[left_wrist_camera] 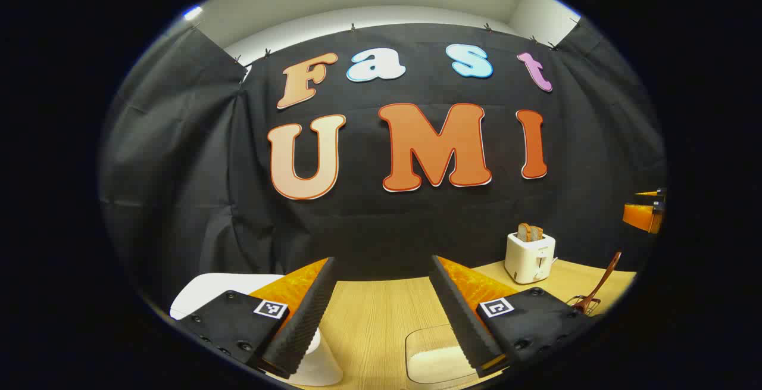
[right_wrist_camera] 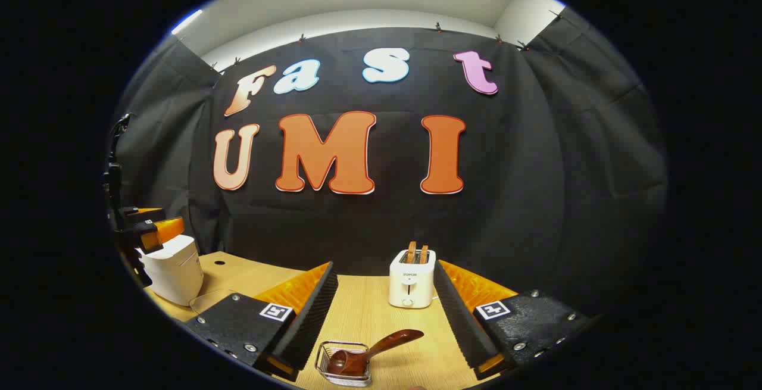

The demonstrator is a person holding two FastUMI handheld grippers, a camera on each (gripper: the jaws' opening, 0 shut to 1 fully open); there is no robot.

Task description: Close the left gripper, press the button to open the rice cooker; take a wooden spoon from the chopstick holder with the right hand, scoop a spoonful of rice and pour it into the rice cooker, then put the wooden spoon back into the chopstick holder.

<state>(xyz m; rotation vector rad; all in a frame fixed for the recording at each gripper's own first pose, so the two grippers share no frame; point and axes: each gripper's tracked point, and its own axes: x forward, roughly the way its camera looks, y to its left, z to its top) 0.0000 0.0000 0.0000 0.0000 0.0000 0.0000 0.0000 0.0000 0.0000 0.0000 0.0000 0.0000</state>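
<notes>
My left gripper is open, held above the table with nothing between its fingers. The white rice cooker, lid down, sits low on the left, partly behind the left finger. A clear container of rice lies below the right finger. My right gripper is also open and holds nothing. Just below it, the wooden spoon leans in the wire chopstick holder. The right gripper view also shows the rice cooker at far left, with the left gripper hovering over it.
A white toaster with two slices of bread stands at the back of the wooden table, just beyond the holder. The toaster and the spoon lie right of the left gripper. The right gripper shows at the far right edge.
</notes>
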